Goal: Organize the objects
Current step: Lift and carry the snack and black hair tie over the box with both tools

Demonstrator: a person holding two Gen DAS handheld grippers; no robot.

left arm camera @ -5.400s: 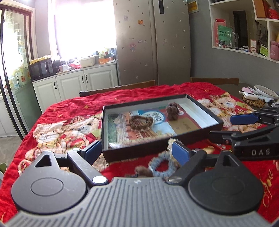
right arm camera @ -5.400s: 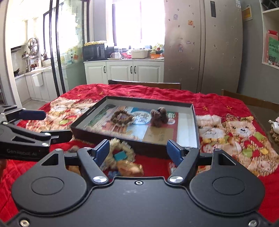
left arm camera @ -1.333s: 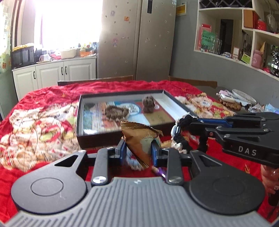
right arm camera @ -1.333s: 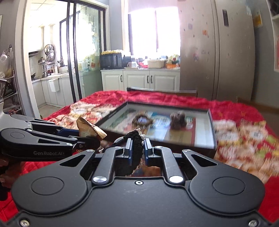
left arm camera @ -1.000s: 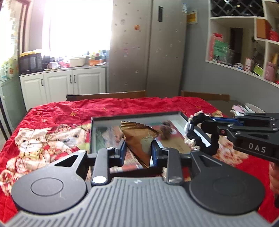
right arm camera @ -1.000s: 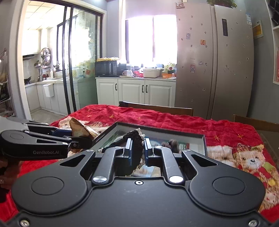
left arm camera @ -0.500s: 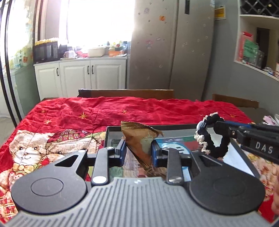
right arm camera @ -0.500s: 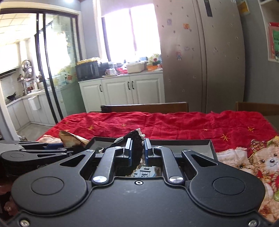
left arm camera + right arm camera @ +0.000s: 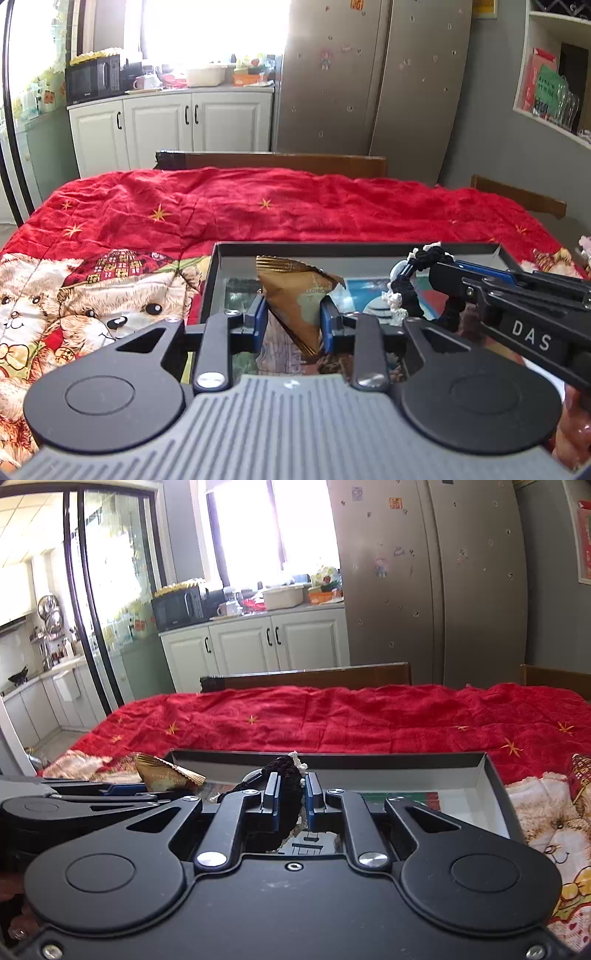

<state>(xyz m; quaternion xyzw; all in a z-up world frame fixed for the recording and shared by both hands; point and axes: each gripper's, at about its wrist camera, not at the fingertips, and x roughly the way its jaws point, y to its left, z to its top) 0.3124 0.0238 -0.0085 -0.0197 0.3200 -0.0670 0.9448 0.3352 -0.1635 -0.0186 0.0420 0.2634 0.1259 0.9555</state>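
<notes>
**Both grippers loaded above the black tray**

I am holding my left gripper [image 9: 291, 317] clamped on a brown-gold snack packet [image 9: 295, 295], its blue pads pressing the packet's two sides while its crimped top edge is sticking up at 12 o'clock from the jaws. I am holding my right gripper [image 9: 288, 801] squeezed tight on a black crocheted scrunchie [image 9: 286, 805] with white trim, which is bulging up and down out of the narrow gap between the pads.

Both grippers are hanging over the shallow black tray [image 9: 354, 248], which is sitting on the red teddy-bear blanket [image 9: 258, 203] covering the table. Seen from my left camera, the right gripper is coming in from 3 o'clock with the scrunchie looping off its tip, just beside the packet. Seen from my right camera, the left gripper is lying at 9 o'clock, the packet poking out over the tray's near-left corner. The tray's printed floor is showing between the fingers in both views; what else is lying in it I cannot tell.

At 12 o'clock beyond the table, a wooden chair back [image 9: 273, 162], white cabinets [image 9: 162, 125] and a steel refrigerator [image 9: 369, 74] are standing.
</notes>
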